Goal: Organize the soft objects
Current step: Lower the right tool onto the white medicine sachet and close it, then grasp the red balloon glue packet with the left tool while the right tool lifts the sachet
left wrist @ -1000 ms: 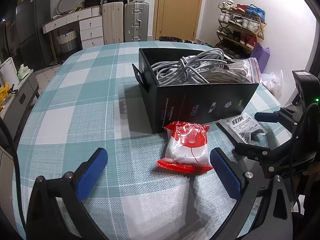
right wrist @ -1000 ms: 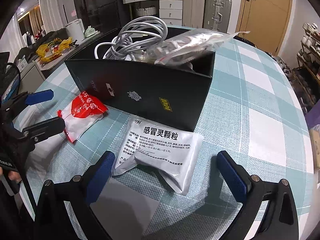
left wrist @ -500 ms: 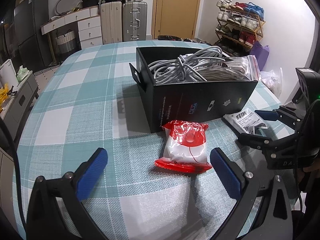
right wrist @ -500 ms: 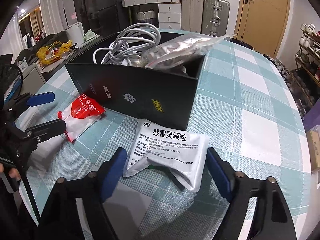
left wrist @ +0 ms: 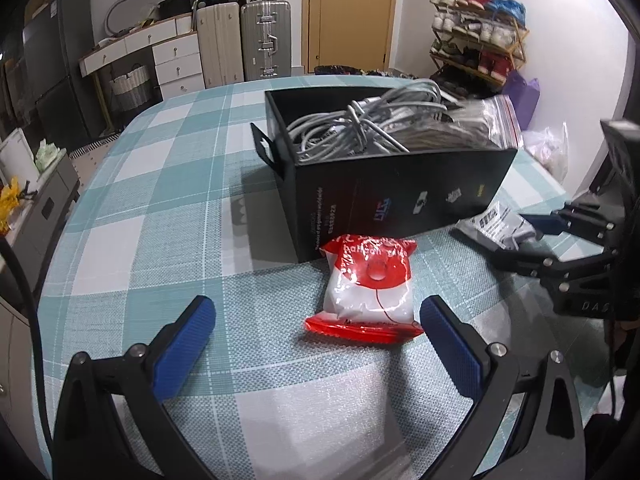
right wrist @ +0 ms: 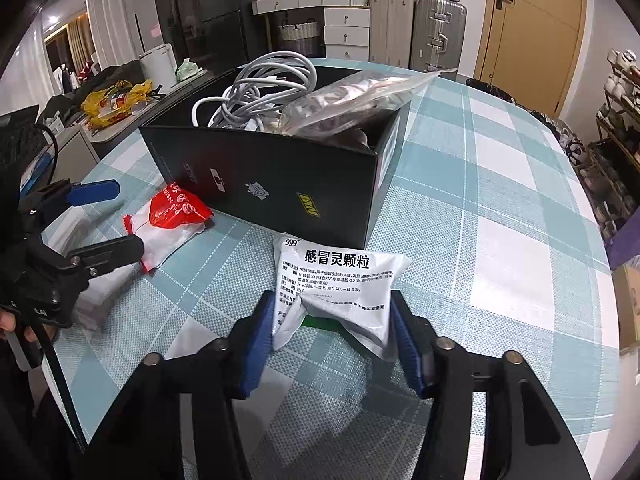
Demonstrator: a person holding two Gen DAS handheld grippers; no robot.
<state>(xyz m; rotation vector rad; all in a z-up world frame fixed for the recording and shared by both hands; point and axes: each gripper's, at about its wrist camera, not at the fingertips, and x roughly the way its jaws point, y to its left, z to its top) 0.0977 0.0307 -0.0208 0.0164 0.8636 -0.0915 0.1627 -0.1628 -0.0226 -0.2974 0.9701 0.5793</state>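
Right jaws pinch the sachet; left jaws gape.
Right gripper squeezes the white printed medicine sachet on the bench; left gripper stands wide, red-and-white plastic packet at 12 o'clock, untouched.

indoor light, moderately bright | soft shadows | strong fisheye bending, dark corners | mild blur

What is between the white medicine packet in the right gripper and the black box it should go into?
Nothing visible on the table. The white packet lies just in front of the black box, pinched by the right gripper. Only the box's near wall must be cleared, and the cables and plastic bag already crowd the top.
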